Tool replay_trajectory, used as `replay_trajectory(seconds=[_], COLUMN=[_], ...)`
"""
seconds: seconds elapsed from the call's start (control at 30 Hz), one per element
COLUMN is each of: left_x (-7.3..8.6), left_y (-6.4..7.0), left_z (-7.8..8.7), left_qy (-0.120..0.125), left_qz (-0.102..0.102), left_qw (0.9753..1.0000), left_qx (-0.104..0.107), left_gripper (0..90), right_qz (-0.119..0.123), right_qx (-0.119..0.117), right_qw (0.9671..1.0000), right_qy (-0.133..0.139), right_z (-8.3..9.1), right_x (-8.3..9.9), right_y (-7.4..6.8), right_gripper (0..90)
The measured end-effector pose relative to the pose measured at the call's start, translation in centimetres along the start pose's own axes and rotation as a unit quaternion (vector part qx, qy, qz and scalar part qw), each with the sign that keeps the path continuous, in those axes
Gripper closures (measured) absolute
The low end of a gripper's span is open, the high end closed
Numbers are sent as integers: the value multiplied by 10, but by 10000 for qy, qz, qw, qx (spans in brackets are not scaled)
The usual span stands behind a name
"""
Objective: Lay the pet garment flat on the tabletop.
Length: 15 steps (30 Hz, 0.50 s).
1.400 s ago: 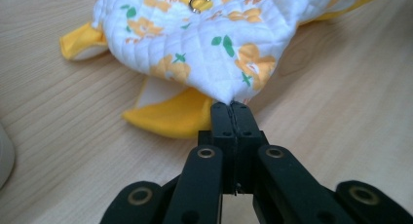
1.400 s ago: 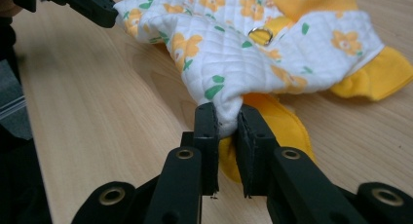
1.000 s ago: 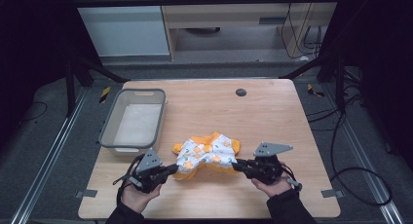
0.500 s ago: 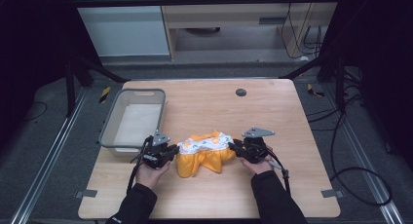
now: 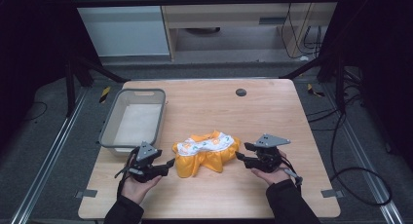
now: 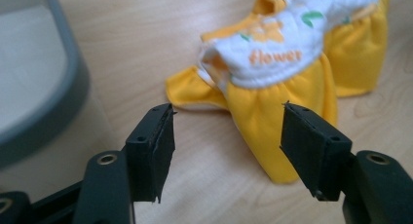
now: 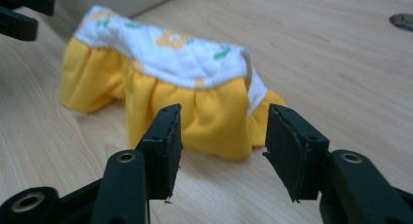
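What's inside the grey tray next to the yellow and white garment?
The grey tray shows just its pale floor, nothing lying on it. Its nearest corner sits behind the left gripper, so that bit is hidden.

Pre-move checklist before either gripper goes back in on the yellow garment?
1. Left gripper open, nothing between its jaws: ok.
2. Right gripper open, nothing between its jaws: ok.
3. Yellow and white garment flat on the table, apart from both grippers: ok.
4. Garment neatly folded: not ok; bunched, with a flap sticking out at one end.
5. Grey bin clear of the garment: ok, it sits to the left.
6. Layers under the top fold aligned: cannot tell.
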<state>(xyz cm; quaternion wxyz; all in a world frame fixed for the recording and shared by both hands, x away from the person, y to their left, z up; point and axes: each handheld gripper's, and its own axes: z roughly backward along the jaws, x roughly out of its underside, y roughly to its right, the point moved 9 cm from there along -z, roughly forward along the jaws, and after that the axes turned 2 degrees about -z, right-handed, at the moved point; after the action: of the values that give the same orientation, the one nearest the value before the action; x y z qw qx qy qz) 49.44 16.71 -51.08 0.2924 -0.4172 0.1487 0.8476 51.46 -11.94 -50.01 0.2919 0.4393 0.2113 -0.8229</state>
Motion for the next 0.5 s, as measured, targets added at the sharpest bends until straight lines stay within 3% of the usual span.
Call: replay_trajectory(seconds=[0.1, 0.2, 0.3, 0.5], left_x=[10, 17, 21, 22], left_y=[8, 13, 14, 18], left_z=[-4, -12, -21, -31], left_qy=[-159, -298, -406, -468], left_qz=[-102, -166, -205, -211], left_qw=[9998, 9994, 9989, 9979], left_qx=[79, 95, 148, 388], left_gripper=[357, 363, 380, 426], right_qz=[20, -119, -68, 7], right_qx=[77, 67, 21, -103], right_qw=[9999, 9997, 9995, 9992], right_qy=[-127, -220, -311, -380], right_z=[-6, -16, -25, -40], right_x=[11, 18, 22, 25], right_y=[4, 7, 6, 3], right_gripper=[477, 504, 504, 518])
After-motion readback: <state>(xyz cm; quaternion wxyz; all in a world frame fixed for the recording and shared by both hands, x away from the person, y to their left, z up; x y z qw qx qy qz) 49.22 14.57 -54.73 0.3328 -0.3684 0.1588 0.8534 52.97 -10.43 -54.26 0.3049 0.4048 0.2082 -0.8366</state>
